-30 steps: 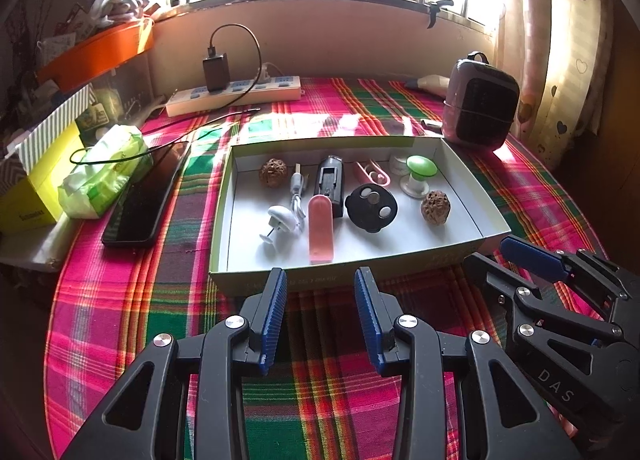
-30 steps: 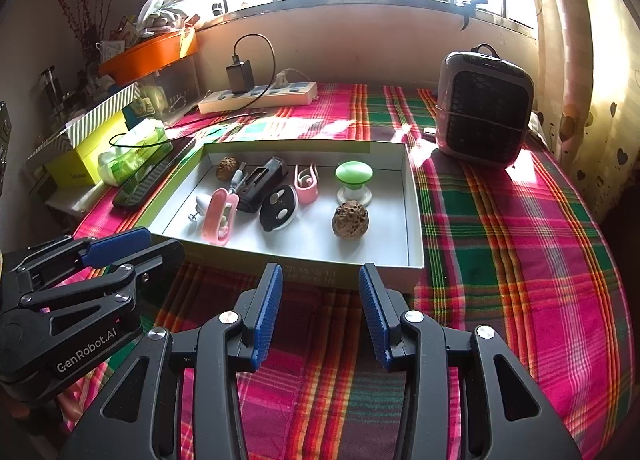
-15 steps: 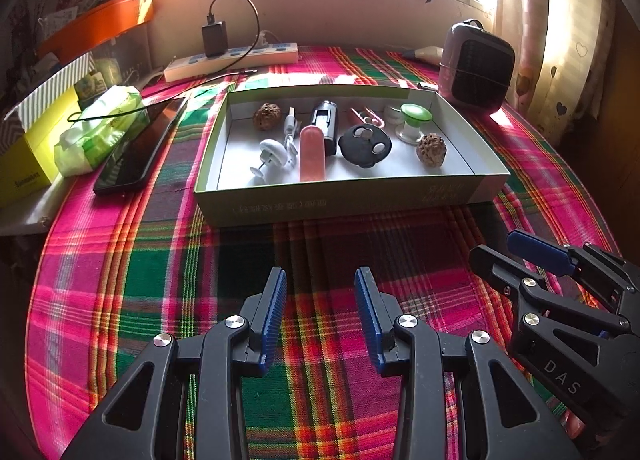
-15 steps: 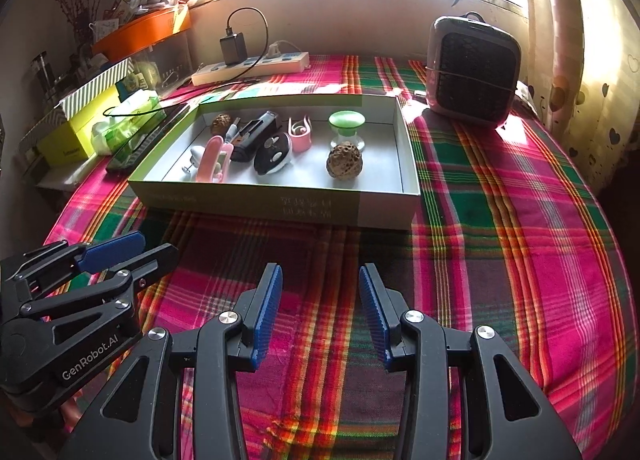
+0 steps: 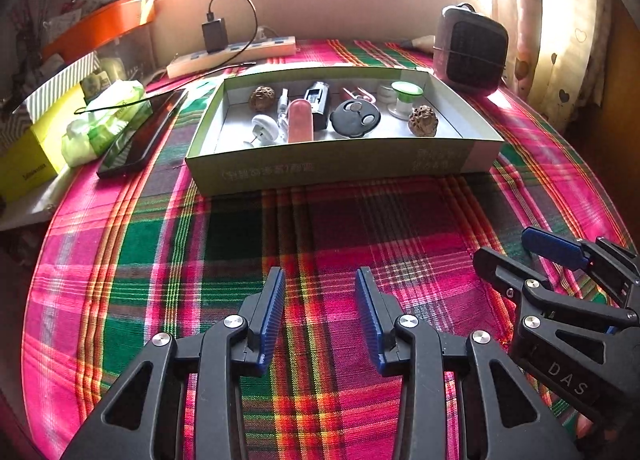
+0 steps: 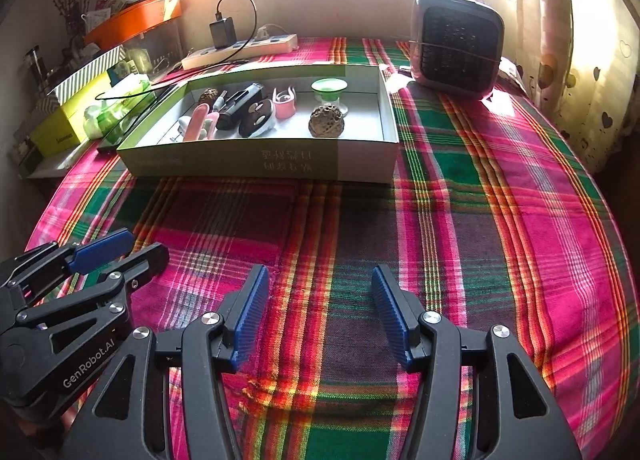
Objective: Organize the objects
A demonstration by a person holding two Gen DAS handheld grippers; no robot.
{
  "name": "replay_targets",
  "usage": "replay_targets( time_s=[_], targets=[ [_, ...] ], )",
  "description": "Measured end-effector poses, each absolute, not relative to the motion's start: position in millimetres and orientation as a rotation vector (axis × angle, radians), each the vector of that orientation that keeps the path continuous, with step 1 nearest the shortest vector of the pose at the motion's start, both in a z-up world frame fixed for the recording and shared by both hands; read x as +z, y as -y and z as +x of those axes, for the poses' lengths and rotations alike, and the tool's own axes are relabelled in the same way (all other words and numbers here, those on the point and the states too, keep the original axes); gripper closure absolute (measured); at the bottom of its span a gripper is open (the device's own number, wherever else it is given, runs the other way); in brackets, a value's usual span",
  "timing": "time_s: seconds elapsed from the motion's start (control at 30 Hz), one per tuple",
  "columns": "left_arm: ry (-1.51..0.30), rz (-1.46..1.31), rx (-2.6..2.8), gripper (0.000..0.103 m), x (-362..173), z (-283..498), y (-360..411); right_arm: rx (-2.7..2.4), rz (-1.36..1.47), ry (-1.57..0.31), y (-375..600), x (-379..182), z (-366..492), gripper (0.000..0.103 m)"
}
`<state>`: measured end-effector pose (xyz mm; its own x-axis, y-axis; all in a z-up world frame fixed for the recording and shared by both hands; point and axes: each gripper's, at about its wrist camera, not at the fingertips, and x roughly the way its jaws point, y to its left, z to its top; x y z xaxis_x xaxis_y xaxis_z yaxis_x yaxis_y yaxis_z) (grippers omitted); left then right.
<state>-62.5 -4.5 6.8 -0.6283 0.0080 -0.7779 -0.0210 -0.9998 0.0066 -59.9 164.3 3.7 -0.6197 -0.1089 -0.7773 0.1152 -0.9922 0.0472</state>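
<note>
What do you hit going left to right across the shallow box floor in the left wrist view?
White round plug → pink oblong case → black round key fob → brown wrinkled walnut. All lie inside the shallow cardboard box.

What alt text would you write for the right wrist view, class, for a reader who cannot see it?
A shallow cardboard box of small objects, including a wrinkled walnut, sits on a plaid tablecloth near a window. In front, the right claw is opening, with nothing between its pads; the left claw shows at lower left.
</note>
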Motion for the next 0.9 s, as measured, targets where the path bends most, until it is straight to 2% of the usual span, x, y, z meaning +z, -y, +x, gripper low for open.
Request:
replay_targets(
  time_s=[0.9],
  targets=[
    [0.005,-1.328,2.838,0.066,6.1,-60.6,4.7,-2.730,1.317,-0.066,-161.7,0.7,-59.5,0.040]
  ],
)
